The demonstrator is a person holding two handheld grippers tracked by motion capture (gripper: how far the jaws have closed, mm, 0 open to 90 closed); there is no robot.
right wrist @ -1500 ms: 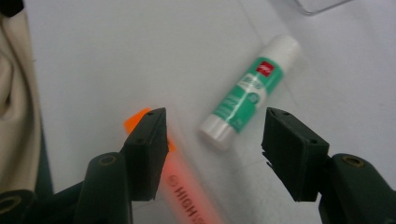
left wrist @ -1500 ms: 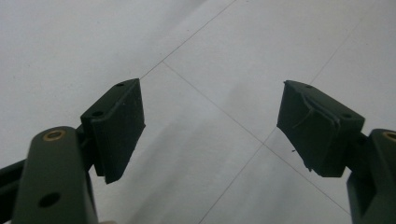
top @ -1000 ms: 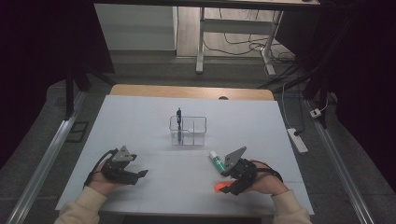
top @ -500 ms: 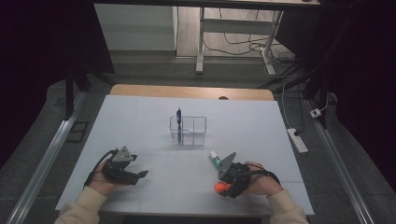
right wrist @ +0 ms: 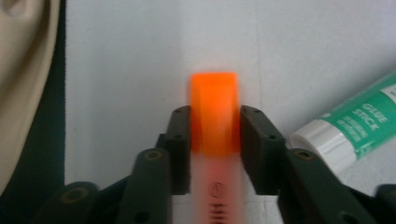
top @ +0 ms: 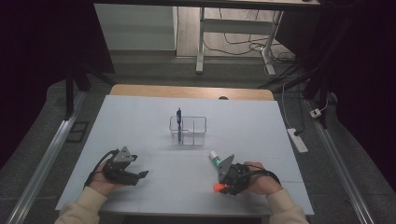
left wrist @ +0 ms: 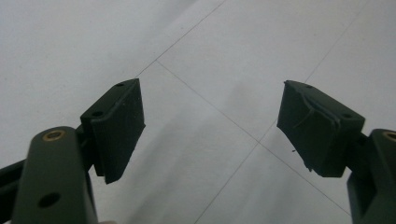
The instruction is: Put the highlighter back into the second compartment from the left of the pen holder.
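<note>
Orange highlighter (right wrist: pixel 214 112) | pinched in right tool (right wrist: pixel 215 140), jaws just closing | left tool (left wrist: pixel 210 126) spread

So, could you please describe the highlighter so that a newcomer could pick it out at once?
Look at the near right part of the white table, where the right gripper rests. The highlighter is clamped between its jaws, beside a green glue stick; its glowing orange cap sets it apart.

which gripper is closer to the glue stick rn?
Right. The right gripper is just beside the glue stick, its jaws shut on the orange highlighter. The left gripper is open, well across the table.
</note>
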